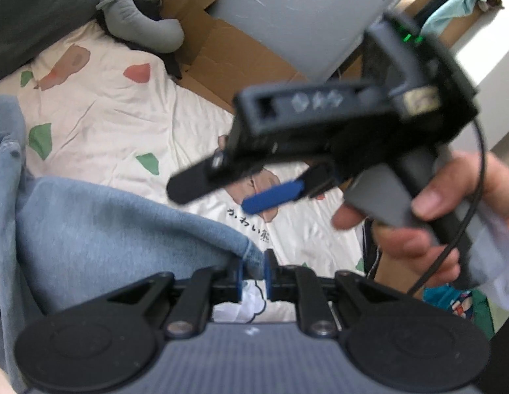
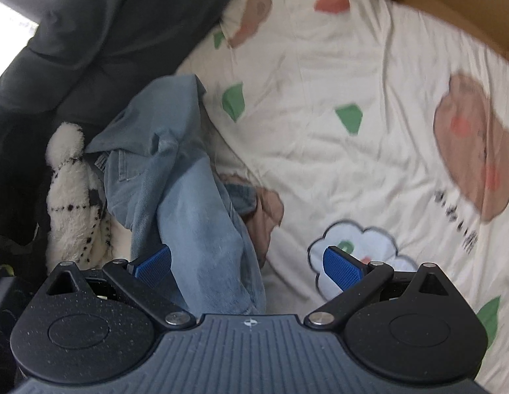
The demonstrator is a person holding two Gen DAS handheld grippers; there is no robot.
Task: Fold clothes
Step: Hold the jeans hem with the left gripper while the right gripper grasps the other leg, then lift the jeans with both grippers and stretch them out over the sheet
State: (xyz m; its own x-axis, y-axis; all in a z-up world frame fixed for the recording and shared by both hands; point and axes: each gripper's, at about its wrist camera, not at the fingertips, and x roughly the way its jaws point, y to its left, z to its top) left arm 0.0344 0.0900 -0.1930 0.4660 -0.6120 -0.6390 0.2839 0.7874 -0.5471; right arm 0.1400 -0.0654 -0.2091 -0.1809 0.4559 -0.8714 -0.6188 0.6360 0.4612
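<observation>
one jeans (image 1: 100,229) hem btwn left tool (image 1: 254,275) pads

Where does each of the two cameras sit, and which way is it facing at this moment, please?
Left wrist: sits on the left gripper, looking down along its fingers, shut on the hem of the blue jeans; the right gripper and the hand holding it show.
Right wrist: sits on the right gripper, angled down at the bed; its open jaws straddle the jeans; no hand shows.
Shared: the jeans and the cream printed sheet.
</observation>
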